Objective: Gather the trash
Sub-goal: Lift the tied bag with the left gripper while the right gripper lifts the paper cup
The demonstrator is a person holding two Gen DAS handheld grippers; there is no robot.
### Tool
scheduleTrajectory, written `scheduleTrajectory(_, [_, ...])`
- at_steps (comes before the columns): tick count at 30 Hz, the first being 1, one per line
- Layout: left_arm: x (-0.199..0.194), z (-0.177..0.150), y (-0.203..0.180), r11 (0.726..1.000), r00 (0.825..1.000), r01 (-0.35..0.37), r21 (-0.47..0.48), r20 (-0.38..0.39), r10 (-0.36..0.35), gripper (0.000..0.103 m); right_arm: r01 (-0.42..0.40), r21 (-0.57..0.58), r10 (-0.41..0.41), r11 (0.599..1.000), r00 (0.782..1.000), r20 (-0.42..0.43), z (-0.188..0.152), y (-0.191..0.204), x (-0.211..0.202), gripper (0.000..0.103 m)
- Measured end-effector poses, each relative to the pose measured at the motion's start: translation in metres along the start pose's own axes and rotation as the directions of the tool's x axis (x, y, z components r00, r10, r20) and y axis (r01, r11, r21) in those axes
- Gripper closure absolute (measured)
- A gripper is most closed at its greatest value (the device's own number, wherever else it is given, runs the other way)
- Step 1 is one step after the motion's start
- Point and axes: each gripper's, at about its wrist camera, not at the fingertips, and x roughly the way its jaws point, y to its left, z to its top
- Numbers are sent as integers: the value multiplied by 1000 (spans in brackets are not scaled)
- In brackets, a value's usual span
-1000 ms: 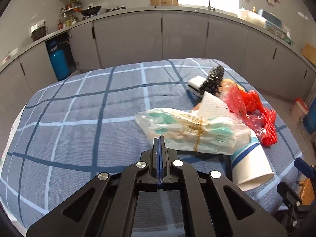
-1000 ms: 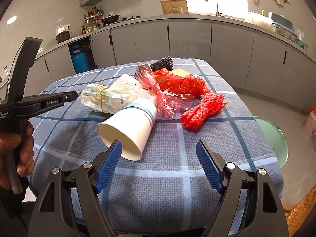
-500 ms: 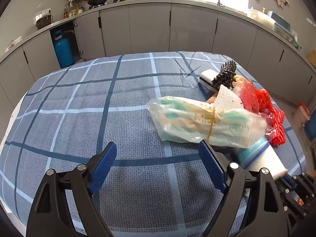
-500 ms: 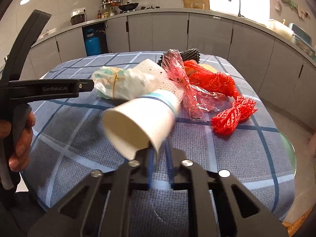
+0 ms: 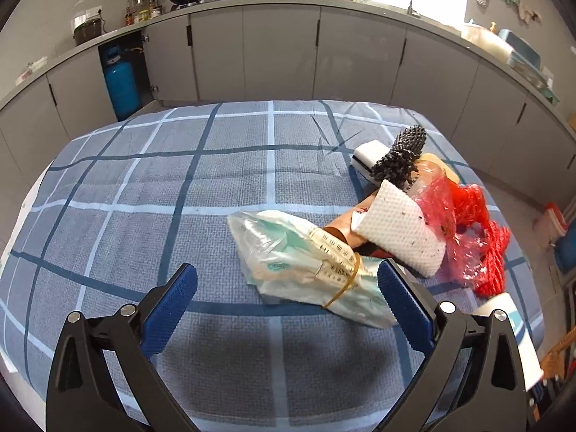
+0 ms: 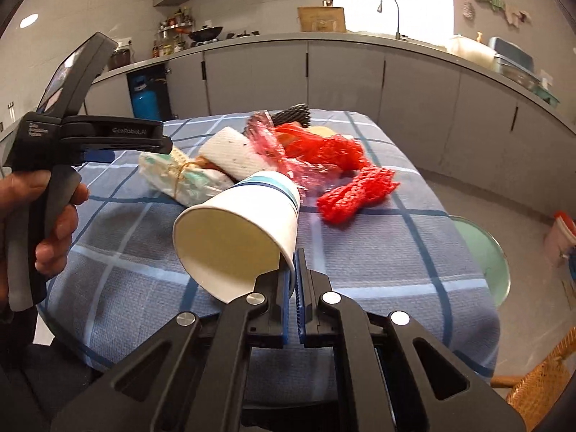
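On the plaid tablecloth (image 5: pixel 144 198), right gripper (image 6: pixel 293 273) pinches the paper cup (image 6: pixel 237 230); "GenRobot.AI"-marked left gripper (image 5: pixel 288 288) gapes.

Left side of cloth (image 5: pixel 151 194): bare checks all the way back, I can sweep through freely.
Ahead of left gripper (image 5: pixel 288 295): bag (image 5: pixel 306 262) lies between my spread jaws, its end against the right pad.
Right side: cluttered — towel (image 5: pixel 399 234), red net (image 5: pixel 493 252), brush (image 5: pixel 399 154) packed touching.
Right gripper (image 6: pixel 294 270): cup (image 6: pixel 237 230) pinched at its rim blocks my forward view.
Right of table: green stool (image 6: pixel 486 252) near the edge.
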Motion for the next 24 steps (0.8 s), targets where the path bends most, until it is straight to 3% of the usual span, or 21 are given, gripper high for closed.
scheduleTrajectory(3, [20, 1, -11, 999, 997, -30, -34, -71, 27, 5, 7, 9, -7, 1000, 1000, 14, -1, -1, -1, 98])
scheduleTrajectory(8, [38, -5, -21, 998, 993, -50, -34, -109, 46, 5, 3, 30, -3, 1000, 1000, 13, -6, -6, 3, 98])
scheduleTrajectory(13, [43, -16, -19, 1000, 993, -1, -12, -117, -1, 7, -2, 52, 1, 999, 1000, 22, -7, -13, 2, 98])
scheduleTrajectory(15, [39, -19, -19, 1000, 992, 31, 5, -121, -31, 26, -4, 55, 3, 998, 1000, 26, -6, -14, 1, 98])
scheduleTrajectory(16, [37, -21, -17, 999, 991, 46, 8, -126, -45, 29, -7, 56, 6, 998, 1000, 25, -6, -14, 2, 98])
scheduleTrajectory(17, [36, -22, -18, 998, 990, 61, 12, -128, -59, 40, -9, 55, 8, 998, 1000, 23, -6, -13, 2, 98])
scheduleTrajectory(18, [36, -24, -17, 996, 987, 93, 19, -136, -89, 58, -11, 53, 10, 999, 1000, 22, -6, -12, 3, 98])
scheduleTrajectory(24, [26, -27, -18, 990, 985, 125, 65, -127, -116, 98, -13, 48, 11, 999, 999, 37, -4, -9, -2, 98])
